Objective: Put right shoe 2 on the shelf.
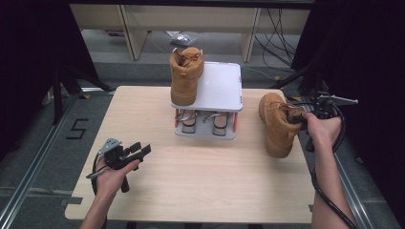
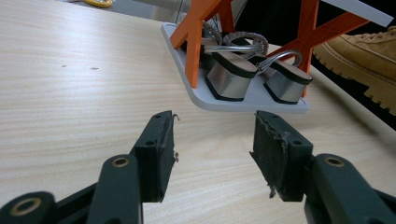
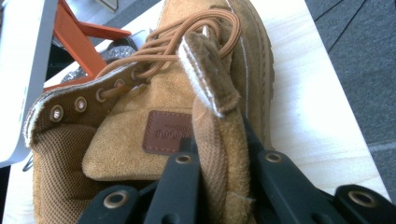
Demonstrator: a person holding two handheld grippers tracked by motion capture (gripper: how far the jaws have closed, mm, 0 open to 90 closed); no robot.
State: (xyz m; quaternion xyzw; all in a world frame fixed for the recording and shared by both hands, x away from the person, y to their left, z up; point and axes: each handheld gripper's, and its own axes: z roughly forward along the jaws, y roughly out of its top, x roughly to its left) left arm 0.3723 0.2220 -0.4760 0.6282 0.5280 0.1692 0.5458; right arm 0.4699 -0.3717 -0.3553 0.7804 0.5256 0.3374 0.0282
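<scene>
1 boot (image 1: 278, 125) lies right of the rack (image 1: 217, 87), toe toward the person, its collar pinched by the right gripper (image 1: 302, 119); the left gripper (image 1: 138, 151) rests spread.

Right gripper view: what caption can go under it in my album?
Right gripper pinching the collar of a tan boot on the table.

Matt tan suede boot (image 3: 154, 102) with woven laces; pale wood-grain table (image 1: 200, 186); glossy silver heels (image 2: 231, 81).
</scene>
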